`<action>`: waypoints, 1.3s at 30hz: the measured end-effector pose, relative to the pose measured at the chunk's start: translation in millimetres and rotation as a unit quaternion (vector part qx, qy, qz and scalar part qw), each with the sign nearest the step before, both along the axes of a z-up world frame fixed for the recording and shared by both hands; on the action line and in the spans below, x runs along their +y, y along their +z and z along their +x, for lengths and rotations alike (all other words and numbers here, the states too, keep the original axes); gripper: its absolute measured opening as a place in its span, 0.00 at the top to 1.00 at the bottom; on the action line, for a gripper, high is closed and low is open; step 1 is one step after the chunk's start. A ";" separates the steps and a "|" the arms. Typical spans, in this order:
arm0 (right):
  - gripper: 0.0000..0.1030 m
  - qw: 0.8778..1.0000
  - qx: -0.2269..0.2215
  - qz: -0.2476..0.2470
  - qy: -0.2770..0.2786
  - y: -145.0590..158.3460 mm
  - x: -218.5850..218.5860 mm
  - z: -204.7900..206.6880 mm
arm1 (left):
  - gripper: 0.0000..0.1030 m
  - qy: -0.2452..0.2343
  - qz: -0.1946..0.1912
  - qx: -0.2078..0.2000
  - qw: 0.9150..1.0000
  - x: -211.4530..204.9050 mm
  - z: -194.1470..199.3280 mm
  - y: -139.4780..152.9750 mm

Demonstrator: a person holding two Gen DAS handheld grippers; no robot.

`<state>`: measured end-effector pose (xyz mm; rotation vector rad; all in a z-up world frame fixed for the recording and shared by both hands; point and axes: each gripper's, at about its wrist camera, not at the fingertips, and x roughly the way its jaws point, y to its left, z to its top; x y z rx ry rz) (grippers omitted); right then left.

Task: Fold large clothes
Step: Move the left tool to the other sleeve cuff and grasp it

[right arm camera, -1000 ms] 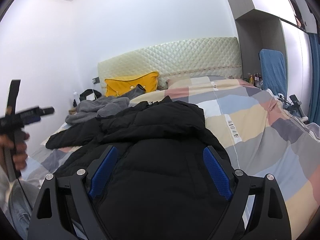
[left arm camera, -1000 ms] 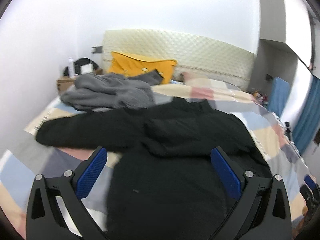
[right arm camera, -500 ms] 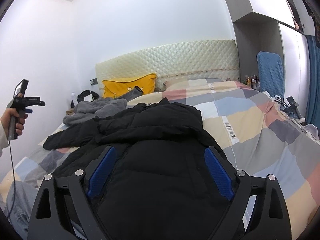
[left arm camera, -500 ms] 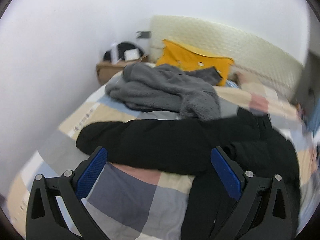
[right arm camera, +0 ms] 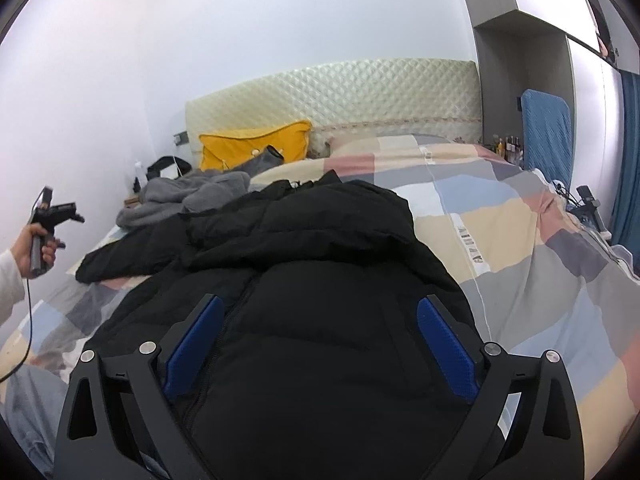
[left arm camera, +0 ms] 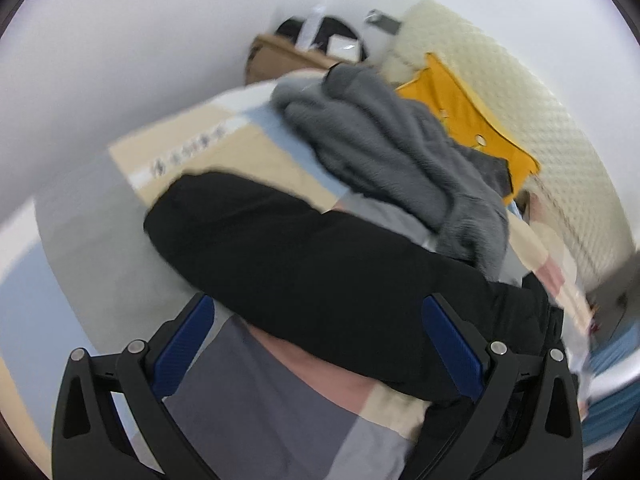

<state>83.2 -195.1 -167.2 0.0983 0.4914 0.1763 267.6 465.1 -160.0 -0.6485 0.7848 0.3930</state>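
Observation:
A large black puffer jacket (right arm camera: 312,320) lies spread on the bed, its body toward me and one sleeve (left arm camera: 304,256) stretched out to the left. My left gripper (left arm camera: 320,320) is open and hangs above that sleeve, near its middle. It also shows in the right wrist view (right arm camera: 56,212), held in a hand at the far left, off the bed. My right gripper (right arm camera: 320,320) is open and empty, just above the jacket's body with its zipper below the left finger.
A patchwork quilt (right arm camera: 520,248) covers the bed. A grey fleece garment (left arm camera: 400,152) is heaped by the sleeve, before a yellow pillow (right arm camera: 256,148) and the quilted headboard (right arm camera: 340,96). A nightstand (left arm camera: 288,60) stands at the left wall, a blue chair (right arm camera: 546,132) at the right.
My left gripper has swung left and tilted, from over the jacket's body to over the outstretched sleeve. The right gripper has barely moved. Both stay open.

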 end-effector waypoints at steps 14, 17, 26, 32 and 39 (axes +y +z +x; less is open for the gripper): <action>0.05 0.998 0.058 -0.027 -0.018 -12.6 36.2 30.8 | 0.01 0.117 -0.145 -0.014 0.982 108.0 -2.4 -132.9; 0.05 0.997 0.067 -0.029 -0.023 -16.1 38.6 35.3 | 0.01 0.129 -0.150 -0.029 0.980 119.0 1.6 -141.4; 0.05 0.996 0.078 -0.021 -0.035 -18.3 38.0 44.8 | 0.52 0.098 -0.104 -0.009 0.990 124.9 41.1 -135.9; 0.05 0.997 0.068 -0.009 -0.032 -12.9 35.1 43.3 | 0.93 0.118 -0.076 -0.015 0.990 128.3 38.0 -99.7; 0.05 0.998 0.050 -0.010 -0.022 -4.2 32.7 34.1 | 0.96 0.128 0.001 -0.017 0.992 104.1 31.1 -33.2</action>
